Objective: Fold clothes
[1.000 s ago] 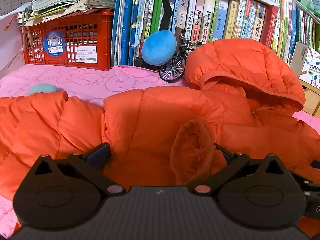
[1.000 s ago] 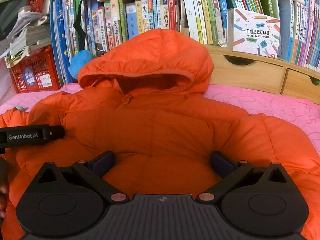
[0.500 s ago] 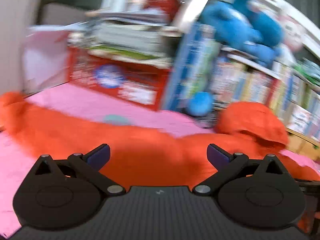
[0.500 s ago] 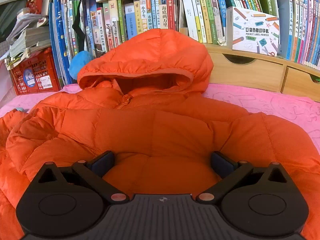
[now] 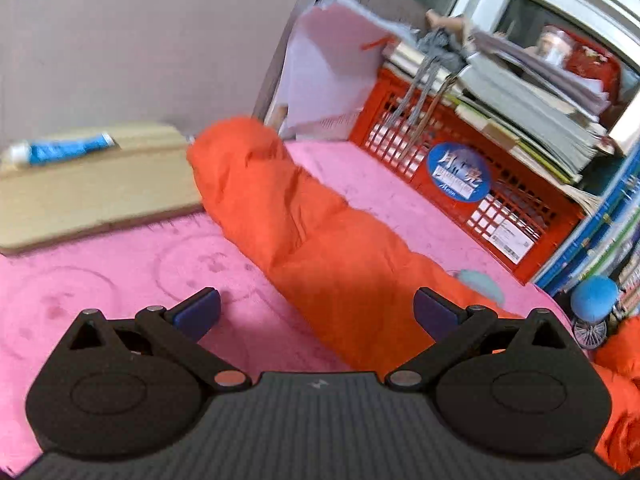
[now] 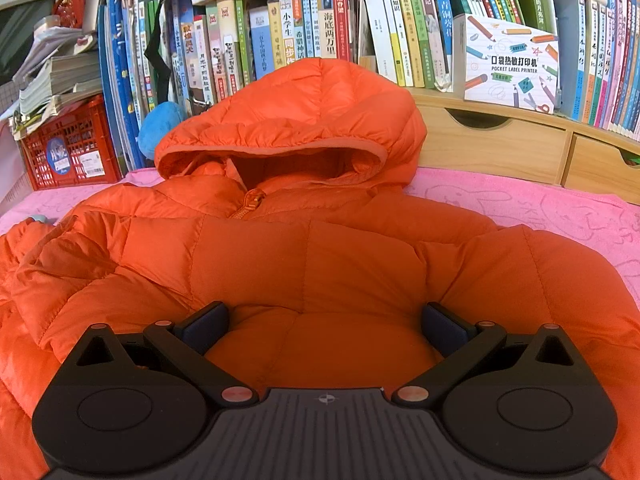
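An orange puffer jacket (image 6: 304, 264) is laid front-up on a pink blanket (image 6: 560, 216), zipped closed, with an orange zip pull (image 6: 250, 202) seen at the collar. Its quilted hood (image 6: 296, 120) is propped upright, open toward the camera. One sleeve (image 5: 296, 216) is stretched straight out from the body across the blanket, its cuff end reaching the blanket's far edge.

The left wrist view looks along the outstretched sleeve toward the red plastic crate (image 5: 472, 184). The right wrist view faces the bookshelf, close above the orange padded hooded jacket (image 6: 304, 248). Both views share jacket and crate.
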Available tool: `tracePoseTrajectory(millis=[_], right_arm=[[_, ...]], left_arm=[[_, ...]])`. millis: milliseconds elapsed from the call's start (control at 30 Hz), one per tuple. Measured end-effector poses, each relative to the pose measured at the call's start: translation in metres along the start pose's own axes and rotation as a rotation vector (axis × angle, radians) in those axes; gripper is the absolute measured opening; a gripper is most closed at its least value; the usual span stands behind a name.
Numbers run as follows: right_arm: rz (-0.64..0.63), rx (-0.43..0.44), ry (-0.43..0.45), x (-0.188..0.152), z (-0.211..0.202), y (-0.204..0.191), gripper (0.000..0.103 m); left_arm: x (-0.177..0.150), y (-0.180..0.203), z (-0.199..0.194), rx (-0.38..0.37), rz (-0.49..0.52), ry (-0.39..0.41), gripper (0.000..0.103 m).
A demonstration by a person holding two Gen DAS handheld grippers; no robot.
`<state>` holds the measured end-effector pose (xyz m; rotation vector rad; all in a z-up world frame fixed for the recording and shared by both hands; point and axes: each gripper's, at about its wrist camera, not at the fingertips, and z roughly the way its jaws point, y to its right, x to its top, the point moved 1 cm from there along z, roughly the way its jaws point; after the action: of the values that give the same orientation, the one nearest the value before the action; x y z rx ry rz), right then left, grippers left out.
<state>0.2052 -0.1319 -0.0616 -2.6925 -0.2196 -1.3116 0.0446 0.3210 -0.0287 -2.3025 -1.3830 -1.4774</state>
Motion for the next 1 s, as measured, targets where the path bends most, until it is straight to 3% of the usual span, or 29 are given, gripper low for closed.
tracePoseTrajectory(millis=[67, 133, 167, 200, 233, 333, 400, 500, 667, 900, 1000], right_arm=[[0.0, 0.001, 0.0, 0.0, 0.0, 0.0, 0.103], [-0.001, 0.002, 0.0, 0.0, 0.0, 0.0, 0.103], [-0.001, 0.003, 0.0, 0.0, 0.0, 0.001, 0.103], [0.0, 0.003, 0.0, 0.0, 0.0, 0.001, 0.103], [0.0, 0.004, -0.001, 0.0, 0.0, 0.001, 0.103], [0.003, 0.006, 0.0, 0.0, 0.0, 0.001, 0.103], [0.005, 0.008, 0.0, 0.0, 0.0, 0.002, 0.103], [0.008, 0.011, 0.002, 0.0, 0.0, 0.002, 0.103], [0.017, 0.018, 0.006, -0.001, 0.0, 0.003, 0.103], [0.032, 0.029, 0.012, -0.001, -0.002, 0.005, 0.103], [0.09, 0.07, 0.037, -0.001, -0.006, 0.014, 0.103]], left_arm=[[0.0, 0.004, 0.009, 0.006, -0.01, 0.019, 0.103], [0.003, 0.009, 0.014, 0.001, -0.008, 0.008, 0.088], [0.005, 0.013, 0.016, -0.014, -0.008, -0.022, 0.052], [0.007, 0.017, 0.018, -0.032, -0.009, -0.057, 0.037], [0.008, 0.021, 0.019, -0.049, -0.014, -0.081, 0.04], [0.004, 0.045, 0.004, -0.126, 0.091, -0.029, 0.043], [-0.003, 0.069, -0.013, -0.208, 0.206, 0.021, 0.043], [-0.015, 0.106, -0.034, -0.338, 0.339, 0.018, 0.041], [-0.038, 0.147, -0.067, -0.547, 0.426, -0.009, 0.038], [-0.093, 0.224, -0.139, -0.794, 0.688, 0.07, 0.041], [-0.121, 0.249, -0.14, -0.82, 0.784, 0.013, 0.047]])
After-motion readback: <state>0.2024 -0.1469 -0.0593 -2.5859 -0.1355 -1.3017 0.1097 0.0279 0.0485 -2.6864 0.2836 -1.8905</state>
